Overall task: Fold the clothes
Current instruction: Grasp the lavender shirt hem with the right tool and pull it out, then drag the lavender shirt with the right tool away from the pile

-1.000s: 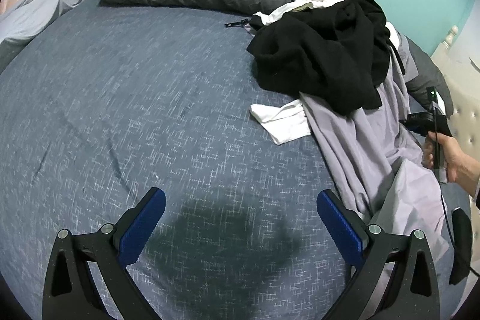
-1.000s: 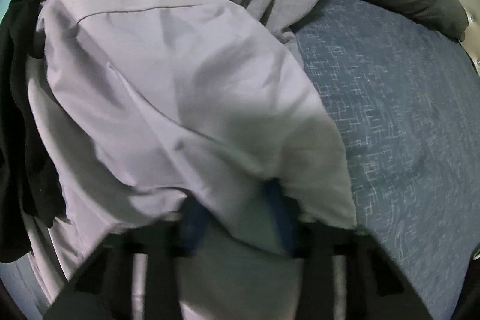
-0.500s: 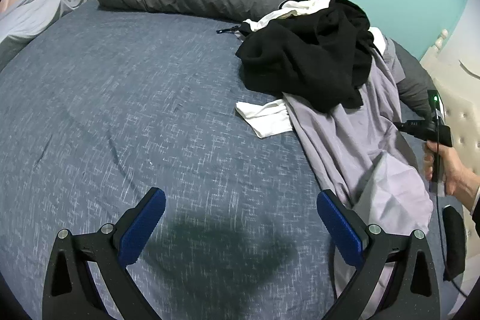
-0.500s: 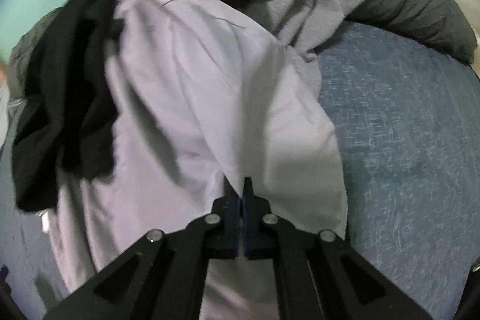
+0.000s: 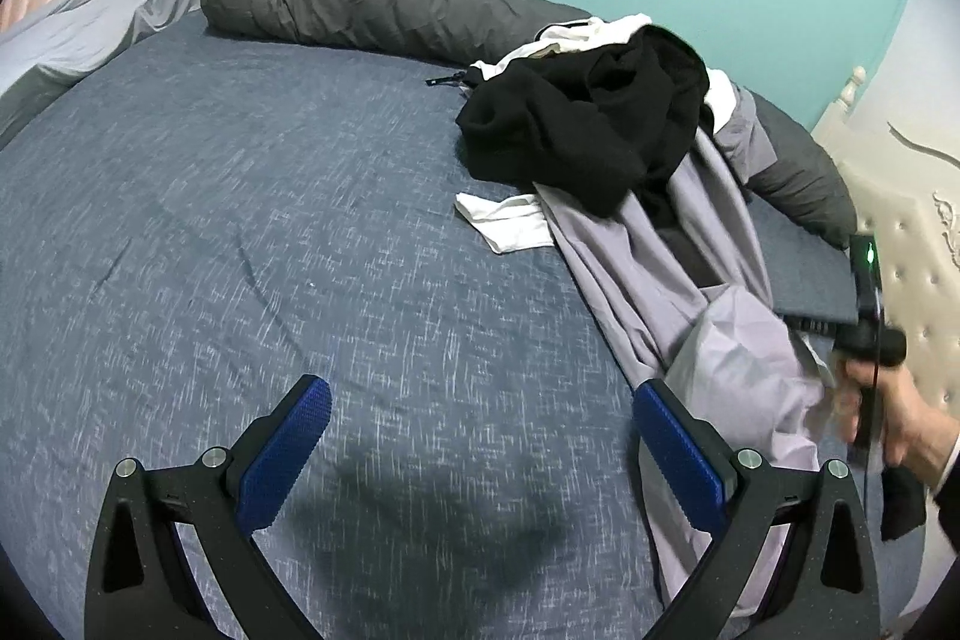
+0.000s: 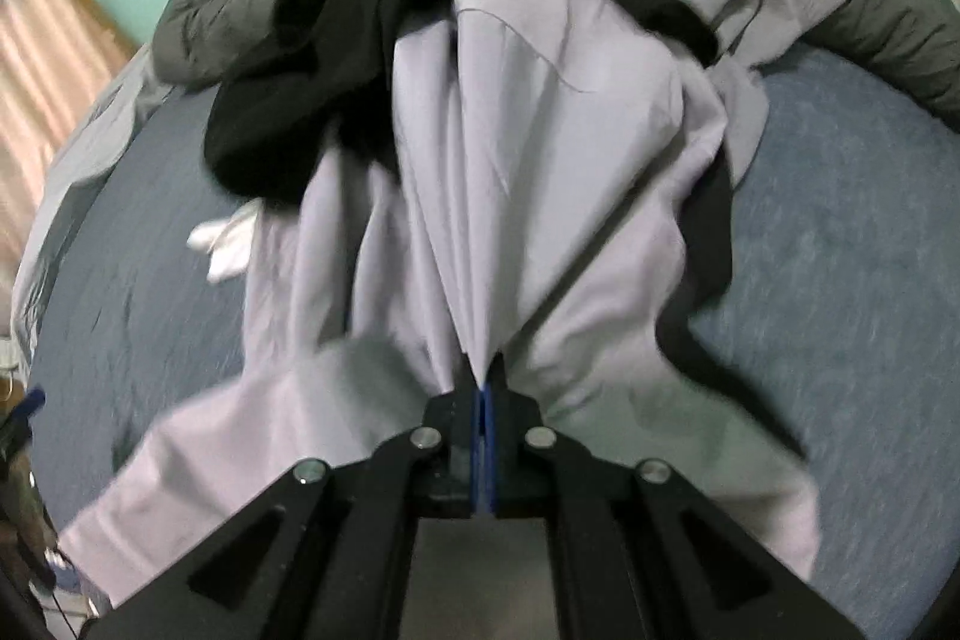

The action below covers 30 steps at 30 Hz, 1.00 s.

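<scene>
Jaws of right gripper [image 6: 483,381] clamped on lilac garment [image 6: 528,148], left gripper [image 5: 480,430] jaws wide apart, empty

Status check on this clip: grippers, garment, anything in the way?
Right gripper shut on lilac garment. Left gripper open, empty, over the bed. Black garment lies on the lilac one's far end.

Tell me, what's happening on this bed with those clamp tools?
A person is sorting a heap of clothes to fold, with a two-finger gripper in each hand. The right gripper is shut on a fold of the lilac garment, stretched taut from under the black garment in the pile. The left gripper is open and empty over the bare blue bedsheet. Nothing is folded yet.
</scene>
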Tool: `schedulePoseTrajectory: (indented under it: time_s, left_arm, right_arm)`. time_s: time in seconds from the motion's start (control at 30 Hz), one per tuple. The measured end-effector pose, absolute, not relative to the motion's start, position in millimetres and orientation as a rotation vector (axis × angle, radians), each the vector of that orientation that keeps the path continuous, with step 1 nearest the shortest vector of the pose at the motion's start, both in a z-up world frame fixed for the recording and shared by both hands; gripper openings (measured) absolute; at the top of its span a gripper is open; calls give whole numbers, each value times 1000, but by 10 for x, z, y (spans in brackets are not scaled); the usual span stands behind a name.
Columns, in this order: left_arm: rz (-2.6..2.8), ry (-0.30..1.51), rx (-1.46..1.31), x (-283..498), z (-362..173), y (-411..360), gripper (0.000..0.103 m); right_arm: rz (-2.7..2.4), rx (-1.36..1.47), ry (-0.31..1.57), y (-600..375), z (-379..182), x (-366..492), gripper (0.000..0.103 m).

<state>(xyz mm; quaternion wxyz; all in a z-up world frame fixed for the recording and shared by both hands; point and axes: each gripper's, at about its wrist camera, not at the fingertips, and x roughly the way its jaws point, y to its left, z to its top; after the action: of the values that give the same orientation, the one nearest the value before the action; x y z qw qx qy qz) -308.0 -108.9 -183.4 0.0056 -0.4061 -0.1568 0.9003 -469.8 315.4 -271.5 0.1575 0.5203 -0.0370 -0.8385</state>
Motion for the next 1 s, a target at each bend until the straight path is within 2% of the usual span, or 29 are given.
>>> schedulePoseTrajectory:
  time_s: [0.33,0.47,0.7,0.77,0.83,0.9,1.0]
  left_arm:
    - [2827,-497,-1158,-2656,-1974,-1131,103]
    - [2833,-507,-1101,-2505,-2103,-1157,103]
    - [2816,-531,-1089,-2308,-2232,-1188,103]
    - [2817,-535,-1068,-2266,-2203,-1193,103]
    - [2812,-547,-1055,-2249,-2194,-1200,103]
    - [2801,-551,-1061,-2265,-2223,-1211,103]
    - [2798,-561,-1076,-2308,-2266,-1248,103]
  right_arm:
    - [-2318,1427,-83,2824,-2920,-3943,1]
    - [-2309,1398,14,2678,-2918,-3774,1]
    - [-2511,1310,-139,2867,-2611,-3812,6]
    - [-2586,1304,-190,2938,-2510,-3817,21]
    - [-2587,1333,-288,2990,-2480,-3910,51]
    - [-2604,1348,-330,2982,-2424,-4049,56]
    - [-2587,1356,-296,2940,-2372,-4225,67]
